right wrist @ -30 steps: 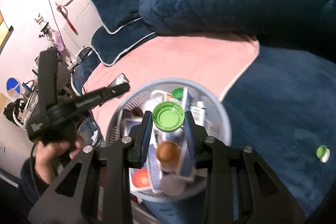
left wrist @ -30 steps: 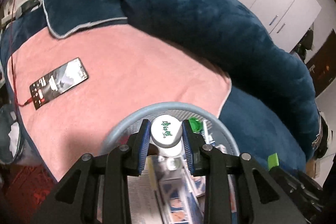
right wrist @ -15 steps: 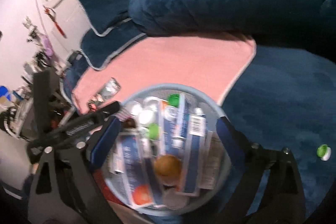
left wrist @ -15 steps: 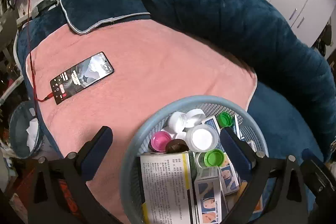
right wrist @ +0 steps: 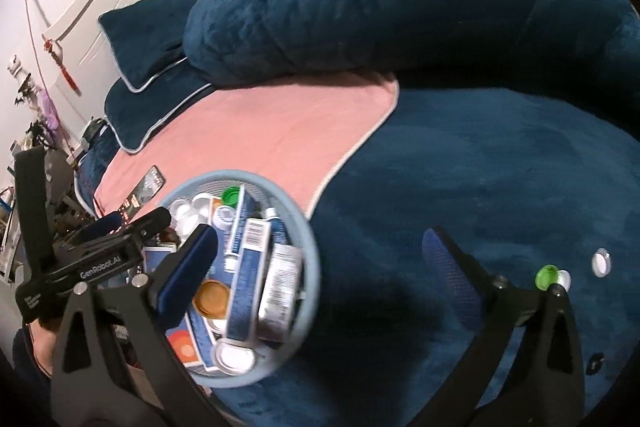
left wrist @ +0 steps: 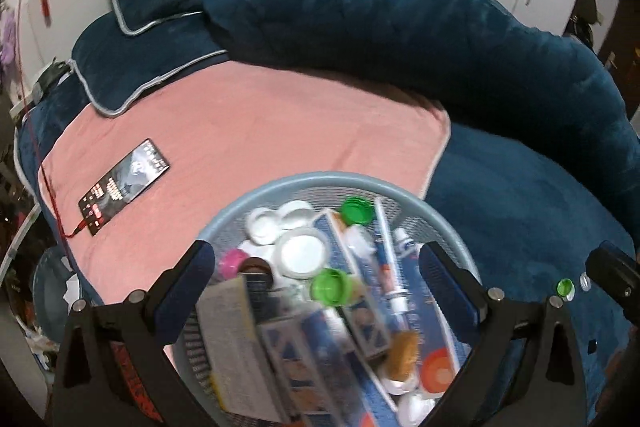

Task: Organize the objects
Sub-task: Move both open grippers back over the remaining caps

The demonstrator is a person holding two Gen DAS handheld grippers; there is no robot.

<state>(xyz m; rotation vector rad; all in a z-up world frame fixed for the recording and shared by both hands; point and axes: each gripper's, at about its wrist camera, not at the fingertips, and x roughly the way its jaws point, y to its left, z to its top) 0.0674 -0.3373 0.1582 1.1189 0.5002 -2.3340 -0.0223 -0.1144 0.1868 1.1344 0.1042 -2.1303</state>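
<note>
Both tools stand spread wide with nothing between the pads. The left gripper hangs over the basket; the right gripper straddles the basket's right rim and bare blue bedding.

The basket, round with a pale blue rim and mesh wall, sits at the near edge of the bed, half on the pink blanket and half on the blue cover. It is heaped with tubes, cartons and caps.

Loose pieces left: a green cap with a white one touching it, and a white cap just beyond, on the blue cover at near right, well apart from the basket.

Handling, as judged:
- Caps: light, hard, smooth plastic. Likely to sink into the plush and skid. Pinch across the rim, pads coming down either side.
- Tubes: soft, dentable. Take them mid-body.
- Cartons: light card, crushable at the corners.

Writing: "GenRobot.AI" on the left tool's body as seen from the right wrist view. One tube shows a barcode. Carton print is too blurred to read. The phone screen is lit, its text illegible.
</note>
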